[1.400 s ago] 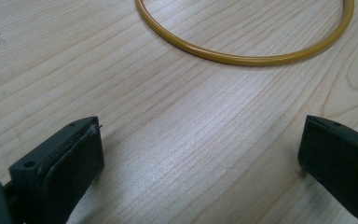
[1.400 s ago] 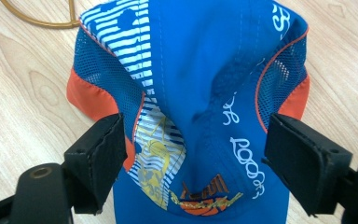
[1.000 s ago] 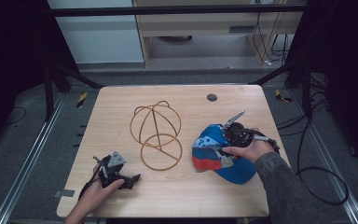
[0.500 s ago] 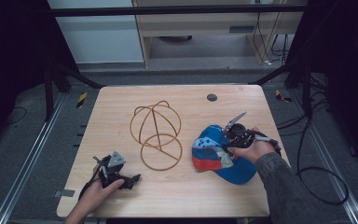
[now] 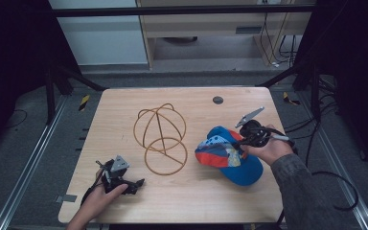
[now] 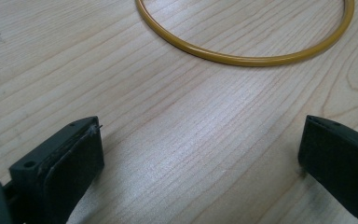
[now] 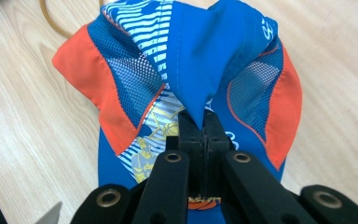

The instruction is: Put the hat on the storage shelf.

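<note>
A blue cap [image 5: 227, 155] with orange mesh panels and a striped print lies at the right of the wooden table [image 5: 124, 108]. My right gripper [image 5: 239, 143] is shut on a fold of the cap's [image 7: 191, 56] blue fabric, which rises in a peak from between the right gripper's [image 7: 197, 122] closed jaws. A yellow-brown wire frame [image 5: 160, 136], domed with a ring base, stands at the table's middle. My left gripper [image 5: 136, 183] rests low at the front left, open, with bare wood between the left gripper's [image 6: 200, 149] pads and the frame's ring [image 6: 242, 58] just ahead of it.
A dark round hole [image 5: 217, 100] sits in the tabletop near the far edge. The right gripper's cable [image 5: 335, 187] trails off the table's right side. Metal rails [image 5: 24, 177] and dark frame legs flank the table on the floor.
The right hand has risen a little with the cap's fabric pinched, so the cap's crown bunches upward. The left hand has kept still.
</note>
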`<state>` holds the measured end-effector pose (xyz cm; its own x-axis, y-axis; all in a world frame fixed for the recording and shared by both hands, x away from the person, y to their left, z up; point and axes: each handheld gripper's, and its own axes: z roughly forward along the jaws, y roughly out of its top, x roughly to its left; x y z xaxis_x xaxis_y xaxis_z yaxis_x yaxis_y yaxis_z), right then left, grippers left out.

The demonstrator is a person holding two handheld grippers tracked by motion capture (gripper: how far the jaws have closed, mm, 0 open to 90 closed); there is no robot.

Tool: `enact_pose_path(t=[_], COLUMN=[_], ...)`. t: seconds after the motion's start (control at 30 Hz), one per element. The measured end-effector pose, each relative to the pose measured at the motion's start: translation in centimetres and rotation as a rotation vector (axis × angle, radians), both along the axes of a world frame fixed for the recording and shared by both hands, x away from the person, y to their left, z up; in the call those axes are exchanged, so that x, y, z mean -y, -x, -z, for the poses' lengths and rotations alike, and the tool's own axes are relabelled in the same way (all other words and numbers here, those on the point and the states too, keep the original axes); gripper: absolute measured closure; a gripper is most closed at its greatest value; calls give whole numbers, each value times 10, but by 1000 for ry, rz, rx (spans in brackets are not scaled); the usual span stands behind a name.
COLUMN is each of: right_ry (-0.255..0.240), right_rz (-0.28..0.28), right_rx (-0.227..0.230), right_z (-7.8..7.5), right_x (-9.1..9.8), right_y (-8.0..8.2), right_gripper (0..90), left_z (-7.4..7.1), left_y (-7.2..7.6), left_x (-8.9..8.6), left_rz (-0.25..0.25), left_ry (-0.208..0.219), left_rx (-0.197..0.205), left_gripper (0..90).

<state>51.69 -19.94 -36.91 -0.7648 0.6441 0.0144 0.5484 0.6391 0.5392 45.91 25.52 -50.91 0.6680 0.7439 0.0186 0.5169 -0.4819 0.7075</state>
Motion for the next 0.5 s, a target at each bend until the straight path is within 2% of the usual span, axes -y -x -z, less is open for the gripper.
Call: enact_pose_path(t=[0.07, 0.1, 0.13, 0.17, 0.2, 0.23, 0.27, 0.33, 0.47, 0.5], right_ry=[-15, -30, -30, -42, -42, -57, -57, -56, -58, -58], right_rz=[-3, 7, 7, 9, 9, -1, -1, 4, 4, 4], right_rx=[17, 36, 36, 55, 55, 71, 71, 85, 115, 115], right_z=[-8, -17, -17, -27, -27, -36, -36, -50, -65, -65], right_x=[1, 2, 2, 3, 3, 4, 4, 4, 7, 7], right_y=[0, -1, -1, -1, -1, -1, -1, -2, -1, -1], right_gripper=[899, 899, 899, 899, 899, 899, 899, 899, 899, 899], left_z=[0, 0, 0, 0, 0, 0, 0, 0, 0, 0], left_y=[0, 0, 0, 0, 0, 0, 0, 0, 0, 0], left_x=[0, 0, 0, 0, 0, 0, 0, 0, 0, 0], left_rz=[0, 0, 0, 0, 0, 0, 0, -2, 0, 0], left_ry=[0, 0, 0, 0, 0, 0, 0, 5, 2, 2], left_rx=[0, 0, 0, 0, 0, 0, 0, 1, 4, 4], left_gripper=[0, 0, 0, 0, 0, 0, 0, 0, 0, 0])
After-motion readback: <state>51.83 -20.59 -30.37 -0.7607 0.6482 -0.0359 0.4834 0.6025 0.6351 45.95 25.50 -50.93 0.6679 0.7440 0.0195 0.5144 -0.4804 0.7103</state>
